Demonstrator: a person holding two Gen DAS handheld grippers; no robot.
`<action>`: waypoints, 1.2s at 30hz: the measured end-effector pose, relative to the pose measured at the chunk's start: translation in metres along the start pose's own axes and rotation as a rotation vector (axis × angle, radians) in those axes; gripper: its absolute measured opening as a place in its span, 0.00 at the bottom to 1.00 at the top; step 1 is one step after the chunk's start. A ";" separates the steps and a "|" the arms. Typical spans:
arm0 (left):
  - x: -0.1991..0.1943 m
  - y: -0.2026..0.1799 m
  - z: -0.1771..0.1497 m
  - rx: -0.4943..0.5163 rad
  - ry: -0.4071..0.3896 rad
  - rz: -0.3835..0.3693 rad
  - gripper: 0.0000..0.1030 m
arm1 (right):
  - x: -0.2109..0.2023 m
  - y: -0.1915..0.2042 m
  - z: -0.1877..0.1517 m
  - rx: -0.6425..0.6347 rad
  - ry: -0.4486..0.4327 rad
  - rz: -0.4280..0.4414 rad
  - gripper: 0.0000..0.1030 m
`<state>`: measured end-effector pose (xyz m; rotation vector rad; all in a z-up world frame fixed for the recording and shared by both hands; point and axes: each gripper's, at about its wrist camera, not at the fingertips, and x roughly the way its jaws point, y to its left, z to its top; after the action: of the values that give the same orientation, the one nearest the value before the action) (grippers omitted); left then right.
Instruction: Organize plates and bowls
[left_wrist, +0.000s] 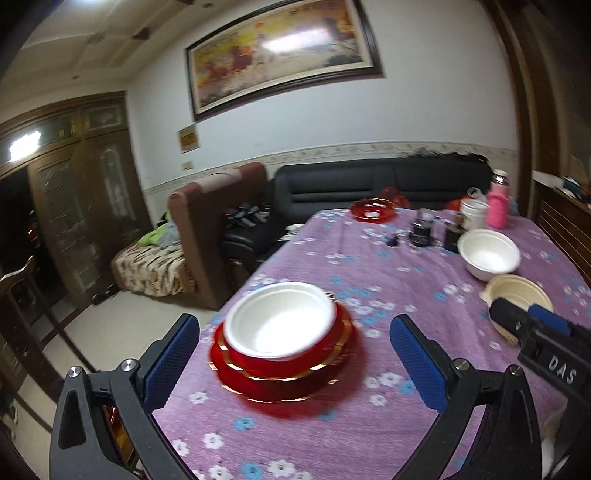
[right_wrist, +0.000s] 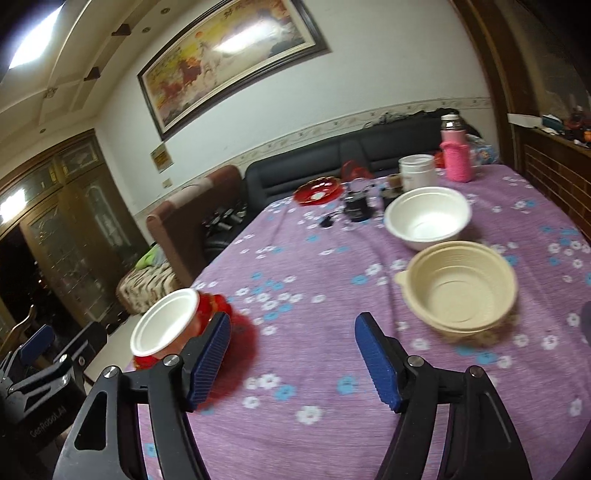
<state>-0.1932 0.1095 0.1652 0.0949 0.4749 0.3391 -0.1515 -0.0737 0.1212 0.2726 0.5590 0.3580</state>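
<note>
Left gripper (left_wrist: 293, 354): jaws wide, nothing between the pads. Right gripper (right_wrist: 291, 360): jaws clearly apart, less wide than the left, also empty, bare tablecloth (right_wrist: 314, 424) in the gap.

Just ahead of the left gripper, centred between its fingers but not touched: white bowl (left_wrist: 280, 319) sitting upright in the red plates (left_wrist: 284, 373), gold-trimmed, at least two stacked. Stack sits near the table's left edge. From the right wrist view the same stack is just off the right gripper's left finger, partly hidden behind it.

Ahead and right of the right gripper: beige bowl (right_wrist: 460, 290), upright, looks like it sits on or in a second beige piece; can't confirm. Just beyond it, a second white bowl (right_wrist: 428, 218), close to but apart from the beige one.

Far end: one more red dish (right_wrist: 318, 191), still alone, near a white tub (right_wrist: 417, 171), a pink bottle (right_wrist: 456, 157) and small dark items, well clear of both grippers.

Status estimate: partway. One stack built. Left, as I read it: loose white bowl, beige bowl, far red dish not consolidated. Right gripper is best placed for the beige bowl.
</note>
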 end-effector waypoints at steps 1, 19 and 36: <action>-0.002 -0.006 0.000 0.012 -0.001 -0.009 1.00 | -0.003 -0.009 0.001 0.010 -0.002 -0.009 0.73; 0.000 -0.078 -0.007 0.164 0.047 -0.116 1.00 | -0.036 -0.110 0.010 0.127 -0.037 -0.164 0.74; 0.042 -0.112 -0.014 0.153 0.223 -0.257 1.00 | -0.026 -0.176 0.012 0.227 0.004 -0.246 0.74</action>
<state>-0.1315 0.0190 0.1156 0.1440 0.7263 0.0601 -0.1206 -0.2449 0.0829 0.4171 0.6302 0.0558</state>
